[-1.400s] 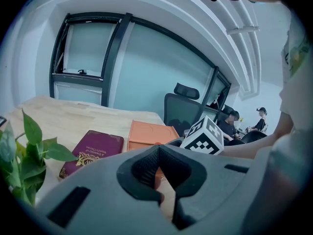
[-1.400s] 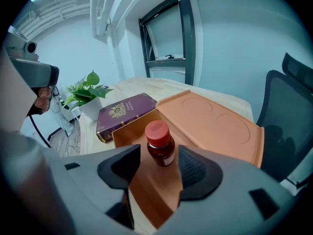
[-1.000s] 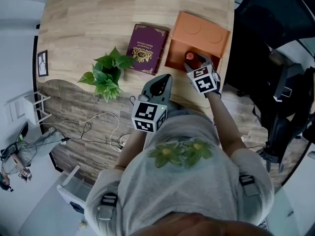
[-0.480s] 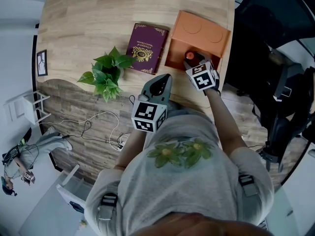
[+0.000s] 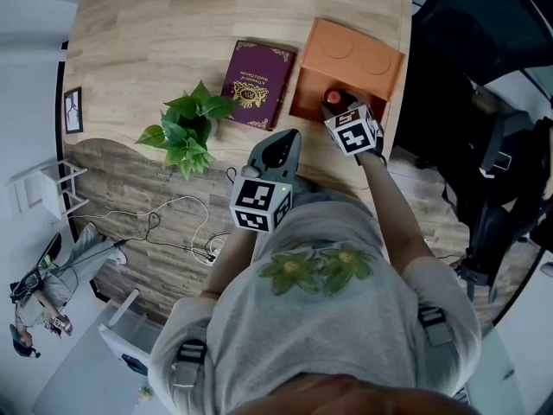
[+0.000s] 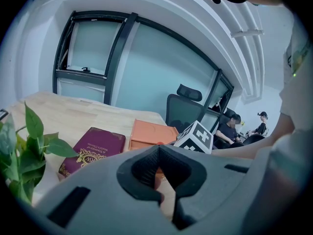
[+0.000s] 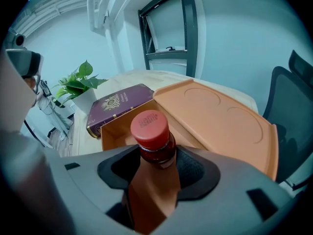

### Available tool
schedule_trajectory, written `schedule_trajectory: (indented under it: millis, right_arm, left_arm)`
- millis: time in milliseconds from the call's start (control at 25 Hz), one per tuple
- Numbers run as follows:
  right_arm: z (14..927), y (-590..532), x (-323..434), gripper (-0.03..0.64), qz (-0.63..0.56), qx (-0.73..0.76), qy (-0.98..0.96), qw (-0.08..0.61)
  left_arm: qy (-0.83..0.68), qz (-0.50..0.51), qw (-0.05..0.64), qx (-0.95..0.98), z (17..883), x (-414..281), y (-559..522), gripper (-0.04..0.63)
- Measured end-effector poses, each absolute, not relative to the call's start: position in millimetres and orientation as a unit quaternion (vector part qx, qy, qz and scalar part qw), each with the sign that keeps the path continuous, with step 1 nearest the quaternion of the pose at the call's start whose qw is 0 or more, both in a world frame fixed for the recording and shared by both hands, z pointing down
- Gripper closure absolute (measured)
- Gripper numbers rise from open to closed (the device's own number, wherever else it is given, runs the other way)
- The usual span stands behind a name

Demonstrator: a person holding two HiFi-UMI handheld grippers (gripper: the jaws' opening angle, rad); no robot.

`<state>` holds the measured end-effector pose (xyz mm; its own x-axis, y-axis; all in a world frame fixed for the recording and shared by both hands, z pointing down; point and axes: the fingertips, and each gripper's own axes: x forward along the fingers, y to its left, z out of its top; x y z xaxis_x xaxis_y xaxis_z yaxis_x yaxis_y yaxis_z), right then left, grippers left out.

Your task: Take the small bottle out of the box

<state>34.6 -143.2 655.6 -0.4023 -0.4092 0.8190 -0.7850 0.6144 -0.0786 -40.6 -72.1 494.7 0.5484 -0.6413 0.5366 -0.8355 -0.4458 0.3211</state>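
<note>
- Our right gripper [image 7: 154, 166] is clamped on the small bottle [image 7: 152, 131], jaws pressing its neck just under the red cap.
- The bottle stands upright at the near side of the open orange box [image 7: 215, 112]; we cannot tell whether its base rests inside.
- Our left gripper [image 6: 162, 182] hangs over the table's [image 5: 155, 33] near edge, jaws together with nothing between them.
- Left of the box lies a maroon book [image 5: 257, 85], and further left a green plant [image 5: 188, 128].
</note>
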Motion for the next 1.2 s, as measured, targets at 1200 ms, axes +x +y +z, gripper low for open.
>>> schedule_trajectory:
  millis: [1200]
  right_arm:
    - [650.9, -137.6, 36.7, 0.403, 0.220, 0.372, -0.810, 0.396]
  left_arm:
    - [-0.447, 0.166, 0.276, 0.834, 490.3, -39.5, -70.6, 0.588]
